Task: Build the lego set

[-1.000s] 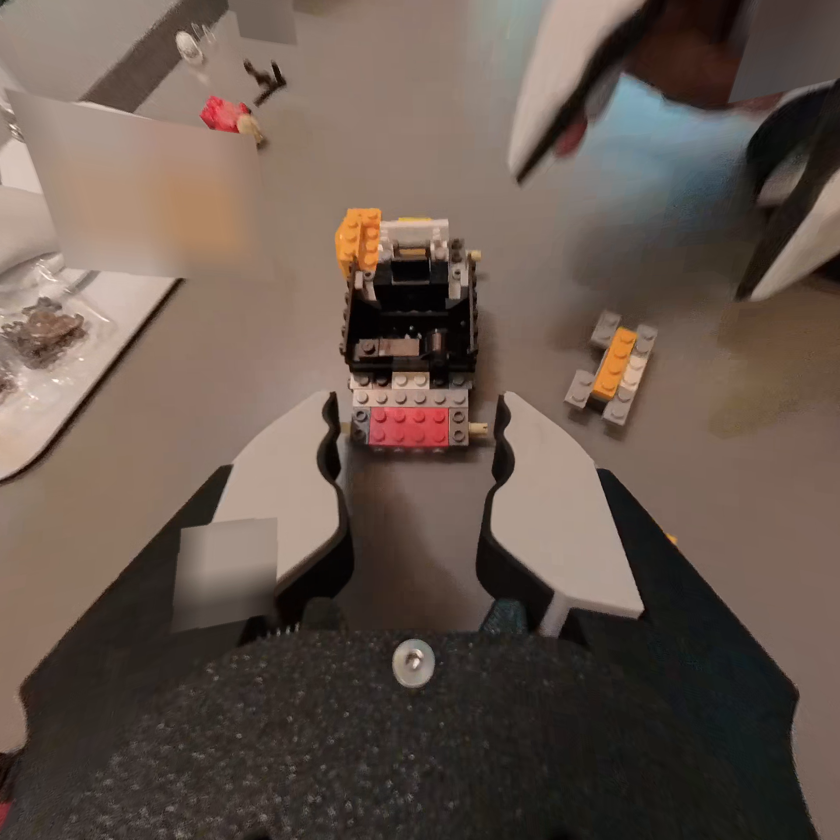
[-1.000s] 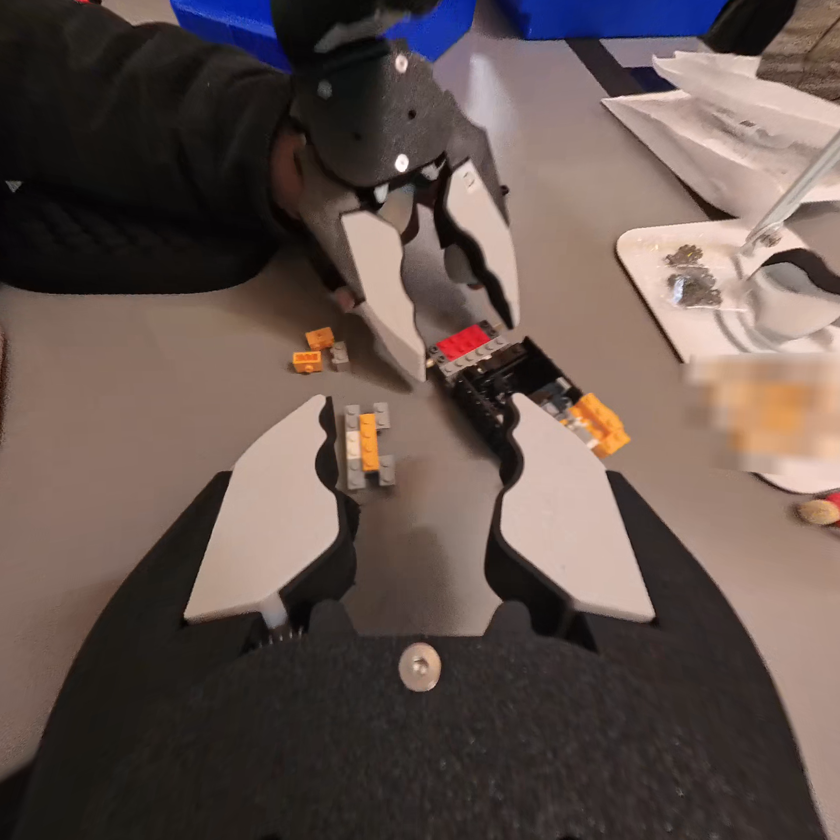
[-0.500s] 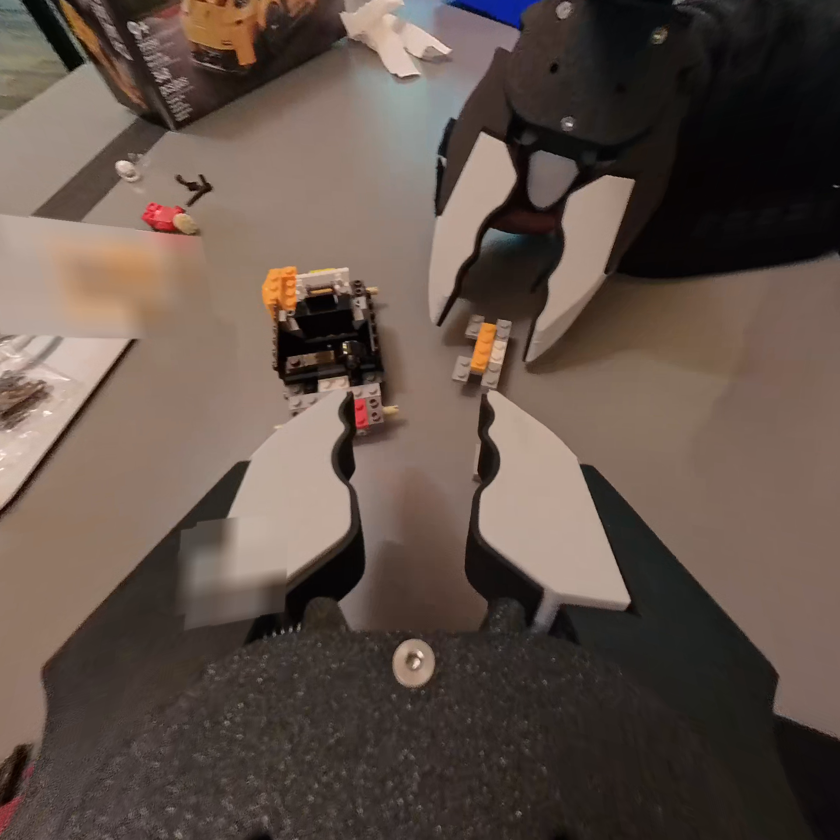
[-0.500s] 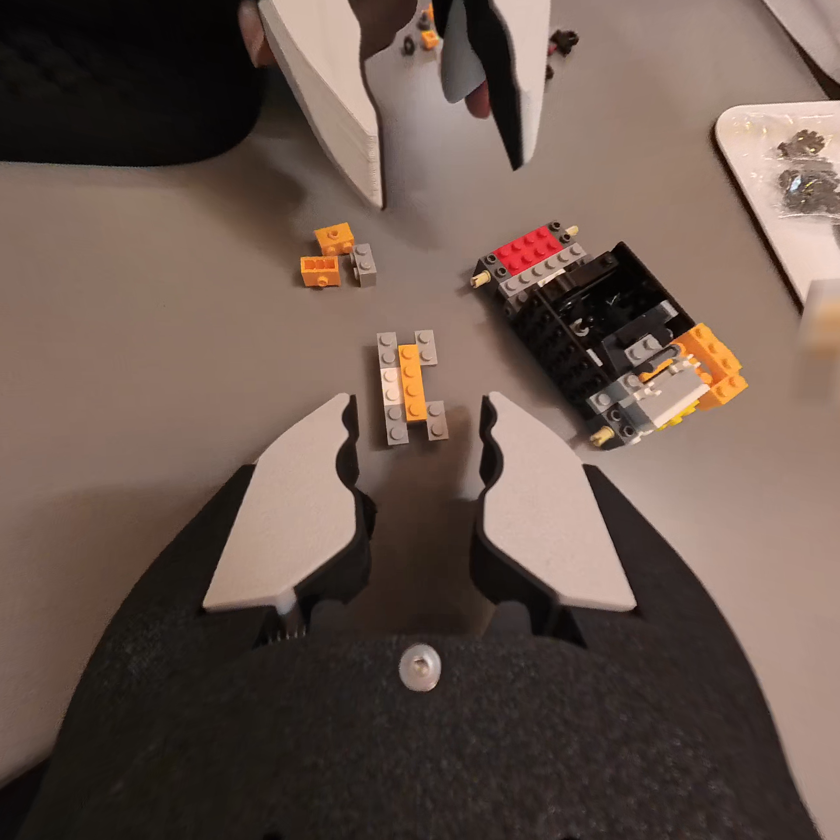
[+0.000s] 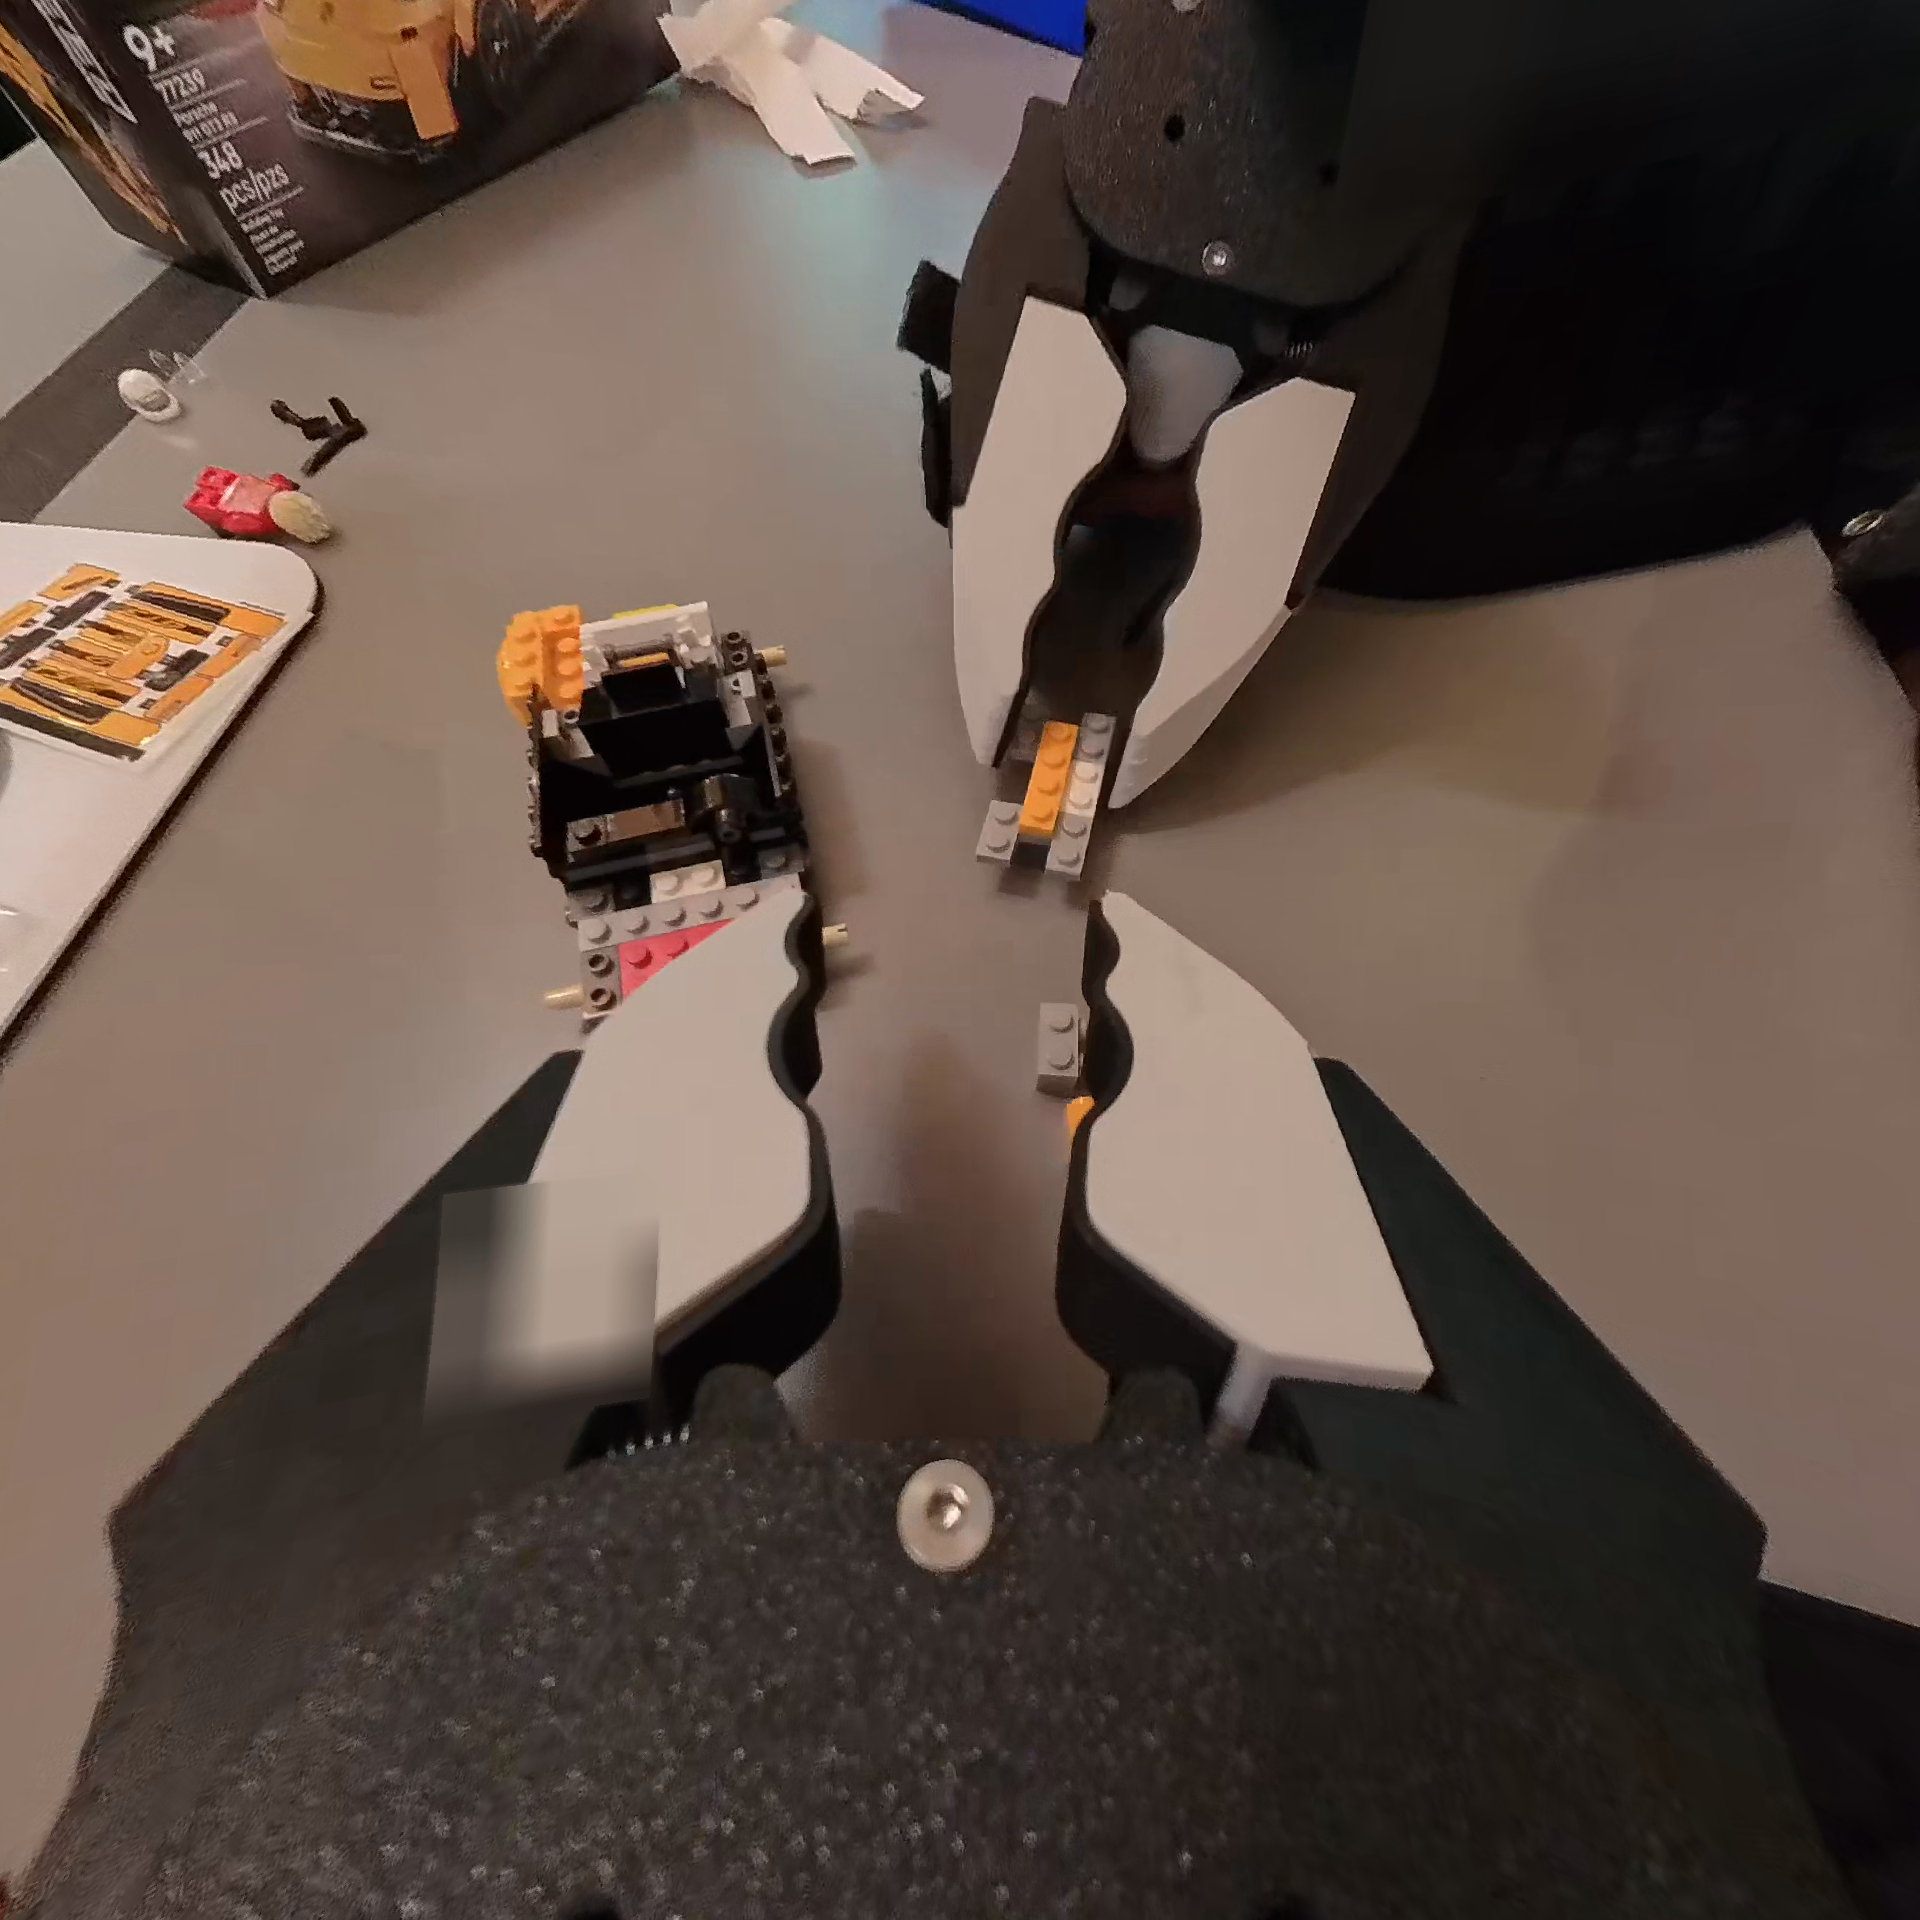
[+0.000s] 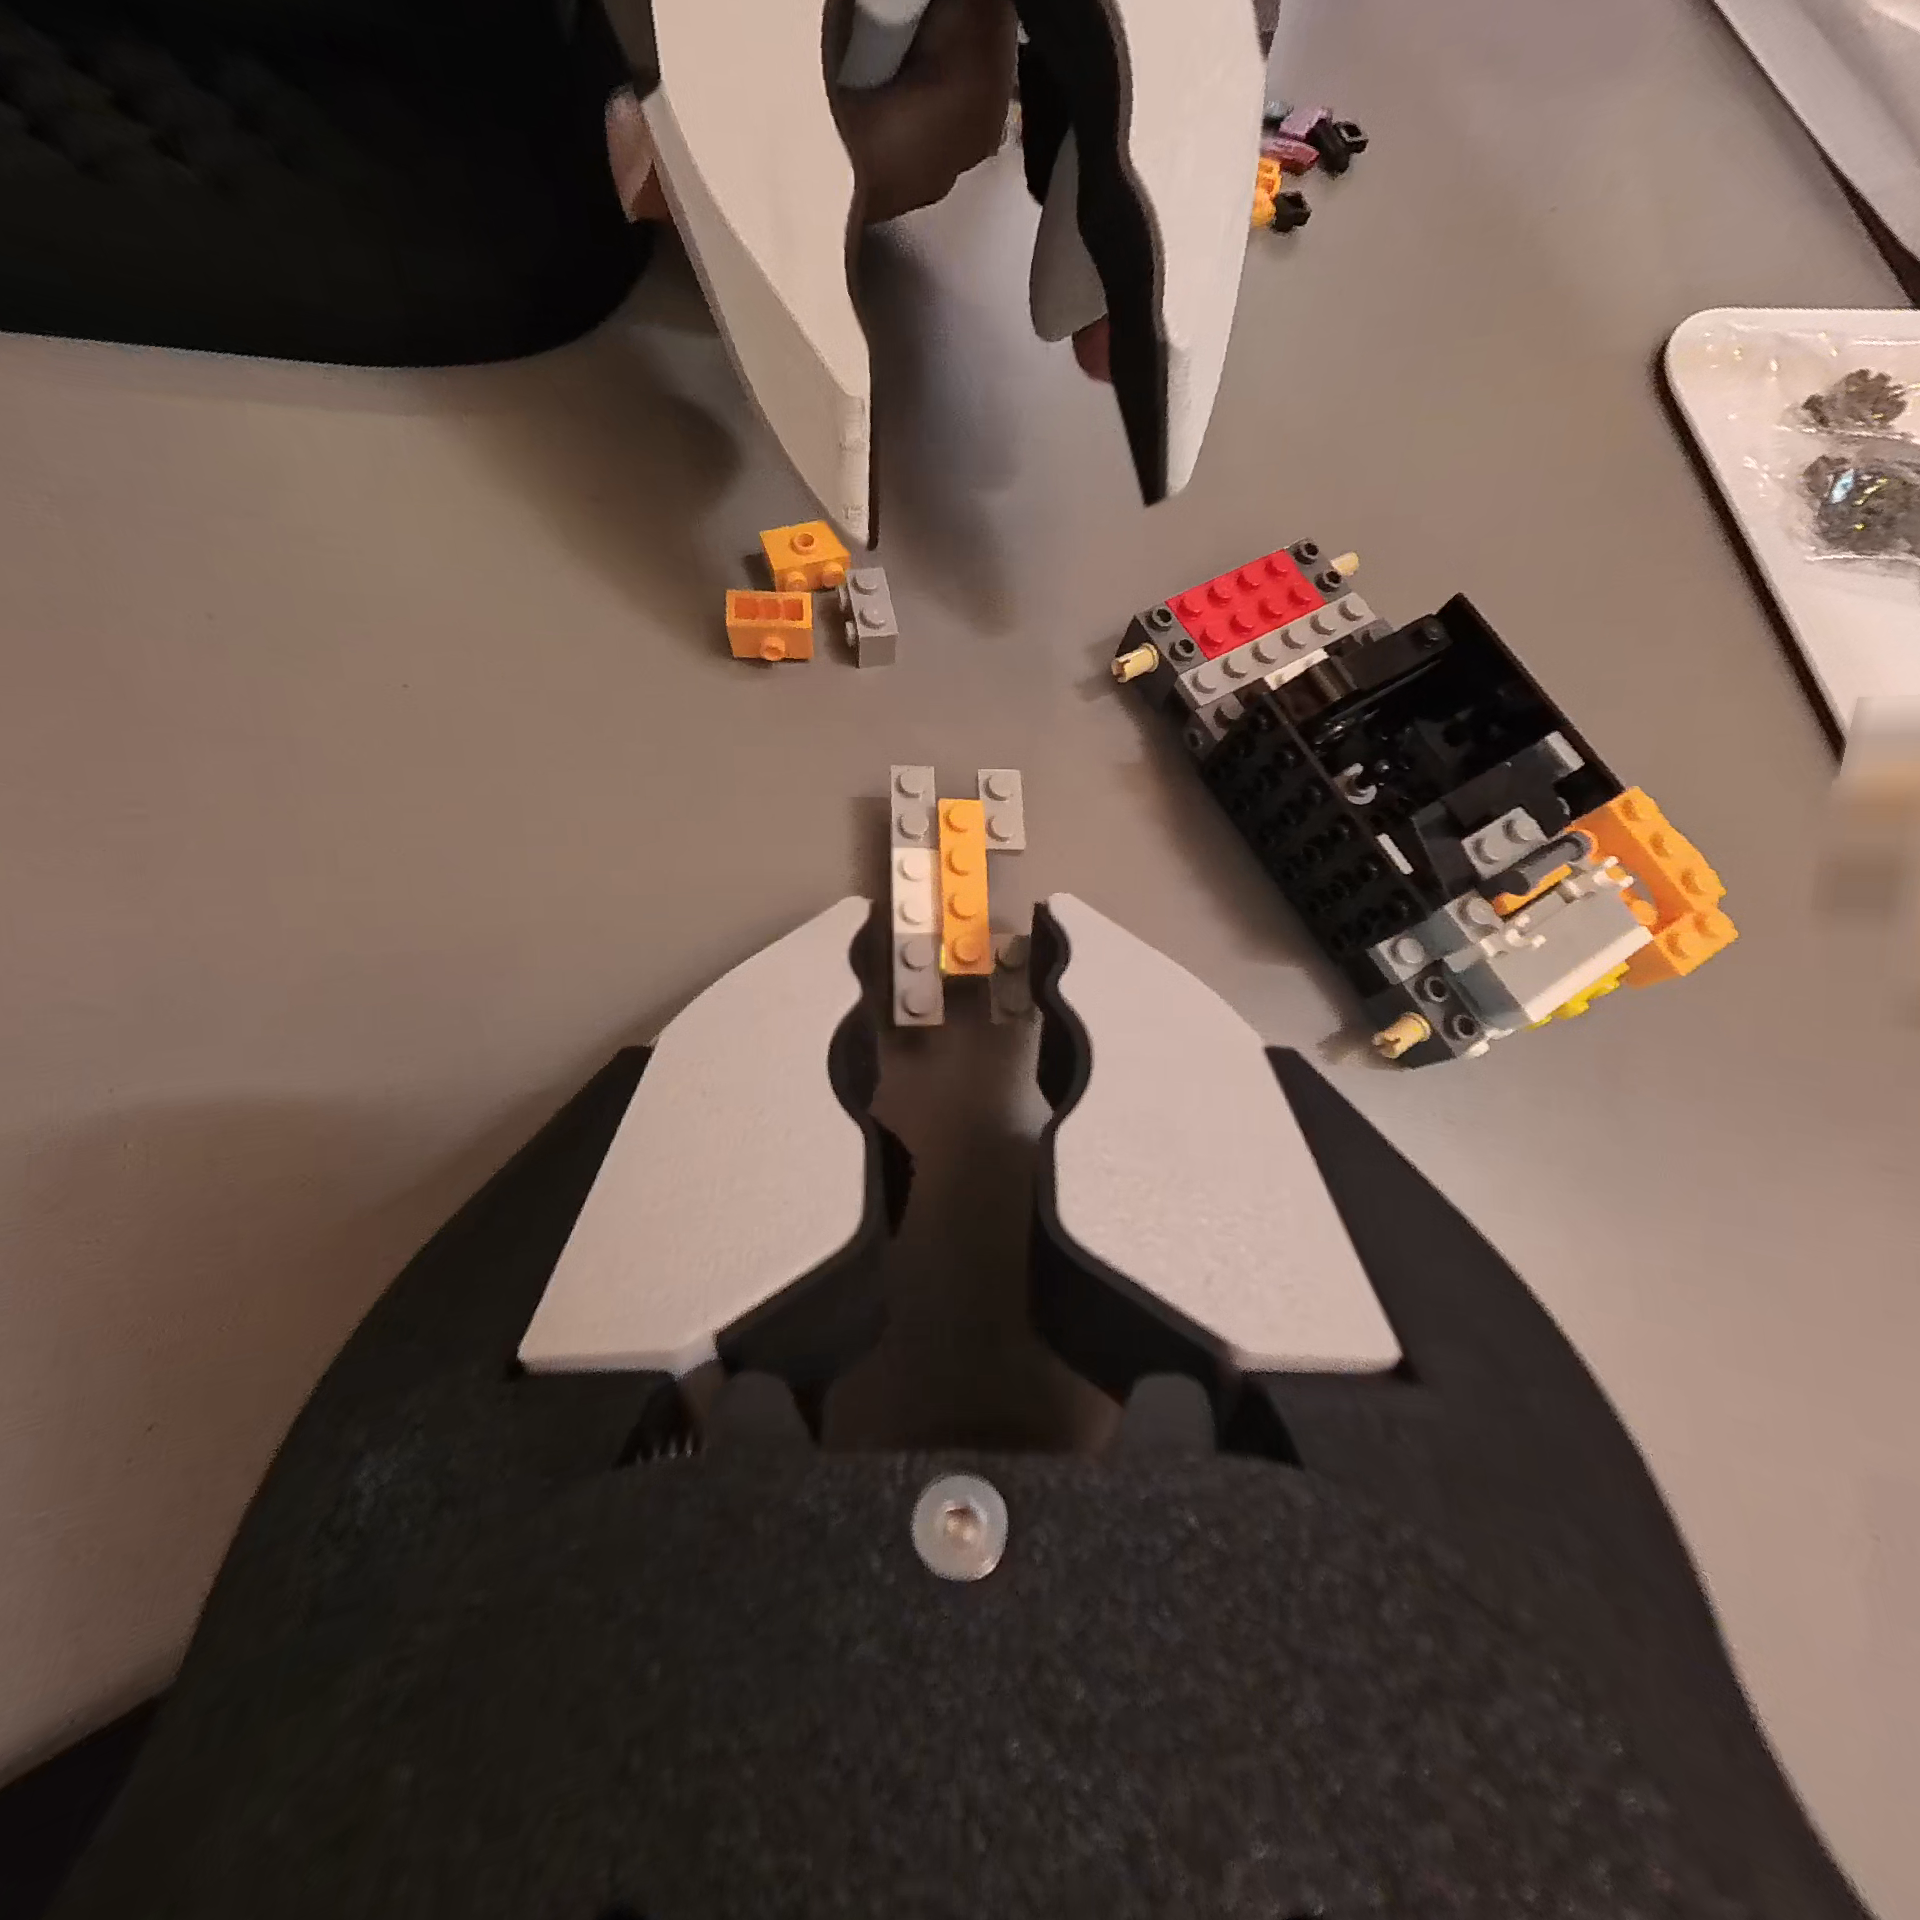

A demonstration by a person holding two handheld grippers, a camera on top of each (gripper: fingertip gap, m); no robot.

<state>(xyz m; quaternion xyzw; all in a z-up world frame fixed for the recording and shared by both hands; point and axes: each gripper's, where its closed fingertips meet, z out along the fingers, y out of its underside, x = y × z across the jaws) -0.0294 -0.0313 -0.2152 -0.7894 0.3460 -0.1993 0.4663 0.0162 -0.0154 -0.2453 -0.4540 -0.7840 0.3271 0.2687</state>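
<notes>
Left of the right gripper (image 6: 951,914) lie loose orange and grey bricks (image 6: 810,608). Between its parted fingertips (not yet touching) sits the small grey-and-orange plate assembly (image 6: 956,894); the black car chassis (image 6: 1413,800) lies to its right. Opposite, the left gripper (image 5: 951,920) hovers open, empty.

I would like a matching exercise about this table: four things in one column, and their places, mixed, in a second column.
Things:
1. grey-and-orange plate assembly
2. black car chassis
3. two loose orange bricks
4. box

Places:
A. far end of the table, behind the chassis
B. beside a small grey brick
C. between the right gripper's fingers
D. to the right of the plate assembly in the right wrist view

Pairs: 1-C, 2-D, 3-B, 4-A
</notes>
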